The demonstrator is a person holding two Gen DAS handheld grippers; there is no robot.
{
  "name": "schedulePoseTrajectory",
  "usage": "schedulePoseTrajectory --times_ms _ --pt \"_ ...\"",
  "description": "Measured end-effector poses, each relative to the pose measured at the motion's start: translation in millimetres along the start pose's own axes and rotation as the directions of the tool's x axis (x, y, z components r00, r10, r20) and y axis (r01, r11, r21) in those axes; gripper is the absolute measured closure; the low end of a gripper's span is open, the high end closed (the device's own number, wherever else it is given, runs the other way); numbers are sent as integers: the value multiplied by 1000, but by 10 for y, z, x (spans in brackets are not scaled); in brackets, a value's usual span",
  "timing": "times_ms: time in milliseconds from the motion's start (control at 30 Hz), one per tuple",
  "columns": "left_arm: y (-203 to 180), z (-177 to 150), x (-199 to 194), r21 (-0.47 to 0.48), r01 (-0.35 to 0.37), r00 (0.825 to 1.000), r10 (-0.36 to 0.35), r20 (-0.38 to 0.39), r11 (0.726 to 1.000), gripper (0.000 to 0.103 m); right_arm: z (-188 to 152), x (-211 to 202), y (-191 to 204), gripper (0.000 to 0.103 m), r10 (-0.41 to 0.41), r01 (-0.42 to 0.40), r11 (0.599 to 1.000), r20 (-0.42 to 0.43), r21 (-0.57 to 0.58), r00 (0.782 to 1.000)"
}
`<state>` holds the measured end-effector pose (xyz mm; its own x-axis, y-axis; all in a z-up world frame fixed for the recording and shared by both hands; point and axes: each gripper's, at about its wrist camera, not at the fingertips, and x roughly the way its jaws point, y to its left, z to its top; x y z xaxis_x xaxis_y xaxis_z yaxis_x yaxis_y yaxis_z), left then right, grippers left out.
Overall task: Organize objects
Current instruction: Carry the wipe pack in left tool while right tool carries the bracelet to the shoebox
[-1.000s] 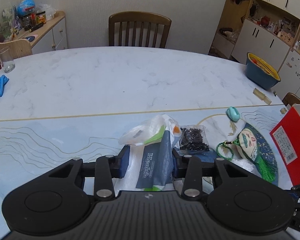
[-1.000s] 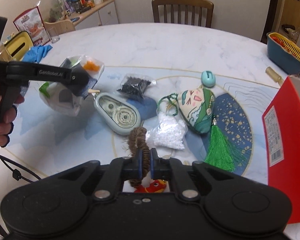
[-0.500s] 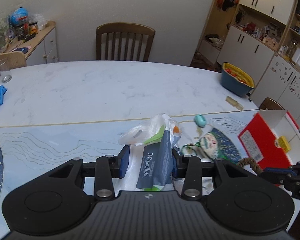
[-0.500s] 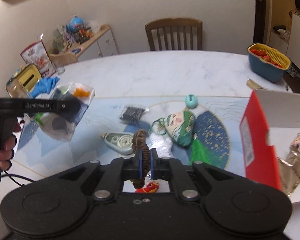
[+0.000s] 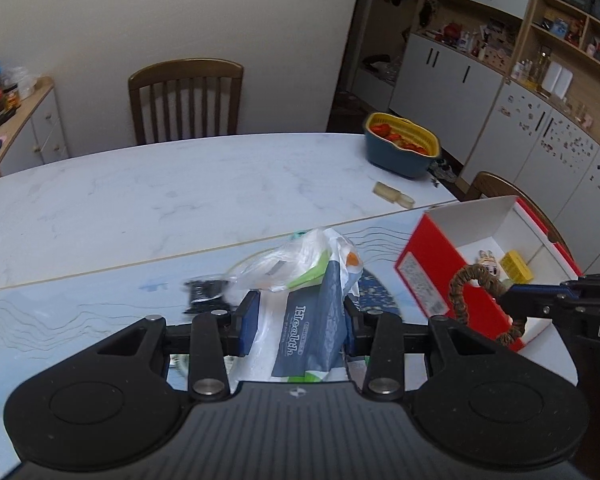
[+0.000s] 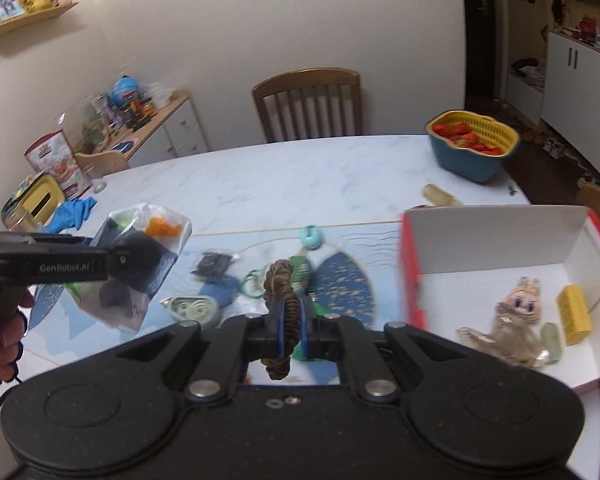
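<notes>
Your left gripper (image 5: 300,322) is clamped on a plastic bag (image 5: 306,292), your right gripper (image 6: 290,330) pinched tight on a brown hair tie (image 6: 280,292), both beside the red box (image 6: 496,240).

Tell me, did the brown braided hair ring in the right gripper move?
Yes. The brown braided hair ring, clamped in the right gripper, went up and rightward, toward the red cardboard box.

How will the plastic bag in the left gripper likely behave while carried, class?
The plastic bag is probably floppy: its top billows crumpled above the left gripper. It looks light, holding a flat packet. The thin film may slip between the fingers.
</notes>
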<state>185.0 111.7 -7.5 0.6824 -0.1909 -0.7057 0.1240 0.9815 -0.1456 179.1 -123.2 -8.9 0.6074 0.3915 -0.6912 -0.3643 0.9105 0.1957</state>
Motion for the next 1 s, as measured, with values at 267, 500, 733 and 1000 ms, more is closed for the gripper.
schedulePoseTrajectory --times_ms 267,500,733,1000 --pt "-660 128 176 42 49 999 -49 -6 998 64 54 -192 -534 98 -27 26 999 32 29 999" --pt "-1187 258 374 77 80 997 -79 -14 994 64 85 -282 -975 98 -53 51 998 43 49 998" --pt "-1596 331 568 103 99 995 -97 -26 990 64 106 -350 -1382 97 -73 69 995 52 71 996" --pt "-1961 375 860 117 117 992 -111 -60 986 64 124 -405 -1797 97 -97 91 991 57 99 994"
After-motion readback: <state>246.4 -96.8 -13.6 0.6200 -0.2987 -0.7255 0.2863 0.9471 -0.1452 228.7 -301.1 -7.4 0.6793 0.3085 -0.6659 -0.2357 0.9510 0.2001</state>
